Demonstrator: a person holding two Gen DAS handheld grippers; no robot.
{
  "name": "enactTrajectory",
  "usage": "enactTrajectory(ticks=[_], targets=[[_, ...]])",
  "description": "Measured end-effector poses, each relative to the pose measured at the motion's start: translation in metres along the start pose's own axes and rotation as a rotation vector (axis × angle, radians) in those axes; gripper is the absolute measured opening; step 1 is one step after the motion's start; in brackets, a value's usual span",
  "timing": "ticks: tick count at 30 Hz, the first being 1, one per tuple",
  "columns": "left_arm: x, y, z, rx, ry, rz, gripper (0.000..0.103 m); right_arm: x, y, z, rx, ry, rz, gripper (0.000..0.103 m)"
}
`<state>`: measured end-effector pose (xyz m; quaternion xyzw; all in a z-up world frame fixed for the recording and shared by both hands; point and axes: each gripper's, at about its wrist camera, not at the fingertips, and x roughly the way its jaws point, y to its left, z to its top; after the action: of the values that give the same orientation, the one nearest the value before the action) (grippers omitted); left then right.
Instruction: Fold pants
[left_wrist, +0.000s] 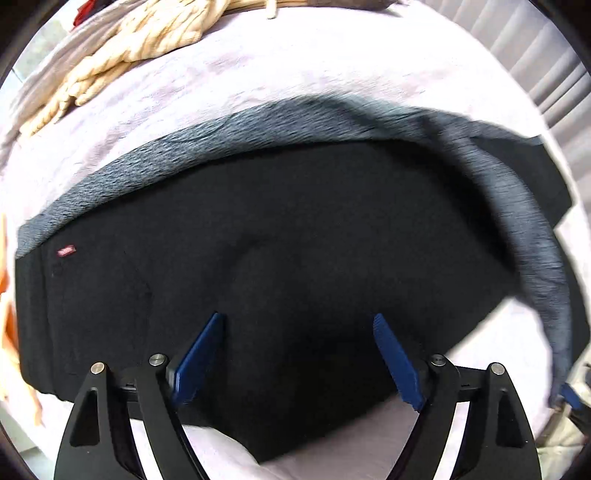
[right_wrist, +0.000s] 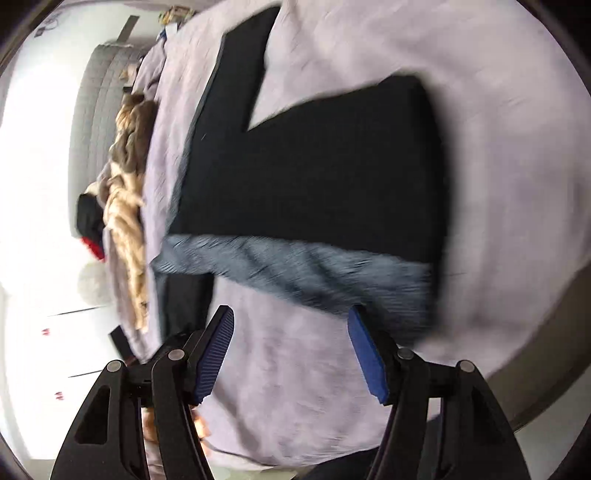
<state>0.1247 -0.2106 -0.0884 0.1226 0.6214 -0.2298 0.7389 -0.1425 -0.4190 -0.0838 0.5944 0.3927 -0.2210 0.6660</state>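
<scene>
1. Spreading across a bed, a pale lilac sheet (left_wrist: 303, 74) serves as the flat work surface; it fills both wrist views from centre out to nearly every edge.

2. Lying on that sheet, black pants (left_wrist: 295, 240) occupy the middle of the left wrist view, with a grey, fleecy inner face (left_wrist: 155, 158) turned up along the 11 to 1 o'clock edge. One part sweeps down toward 4 o'clock, blurred, apparently mid-fold. In the right wrist view the pants (right_wrist: 314, 177) show two legs splitting toward 12 o'clock, a grey band crossing below centre.

3. Bunched at 10 o'clock in the left view, a cream knitted blanket (left_wrist: 122, 48) sits well apart from the pants, seemingly pushed aside to leave folding room.

4. Hovering over the dark fabric at 6 o'clock, the left gripper (left_wrist: 299, 354) has its blue pads spread wide and holds nothing, likely ready to pin or take an edge.

5. Poised at 6 o'clock above bare sheet, the right gripper (right_wrist: 291, 350) is likewise spread and empty, its far pad just beside the grey band.

6. Marking the waist end at 9 o'clock, a small red label (left_wrist: 66, 251) is stitched to the pants.
</scene>
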Motion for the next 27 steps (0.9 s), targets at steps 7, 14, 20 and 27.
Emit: enactTrajectory(ticks=[7, 14, 20, 27], targets=[[0.01, -0.054, 0.006, 0.133, 0.022, -0.074, 0.085, -0.006, -0.047, 0.035, 0.002, 0.034, 0.005, 0.068], [0.015, -0.098, -0.004, 0.228, 0.034, 0.036, 0.095, 0.03, -0.051, 0.058, 0.031, 0.272, 0.193, 0.025], [-0.008, -0.122, 0.028, 0.196, -0.028, 0.008, 0.095, -0.016, 0.017, 0.149, -0.034, 0.202, 0.46, 0.024], [0.012, -0.129, 0.095, 0.106, -0.12, 0.04, 0.095, 0.017, 0.11, 0.297, -0.165, 0.103, 0.296, 0.029]])
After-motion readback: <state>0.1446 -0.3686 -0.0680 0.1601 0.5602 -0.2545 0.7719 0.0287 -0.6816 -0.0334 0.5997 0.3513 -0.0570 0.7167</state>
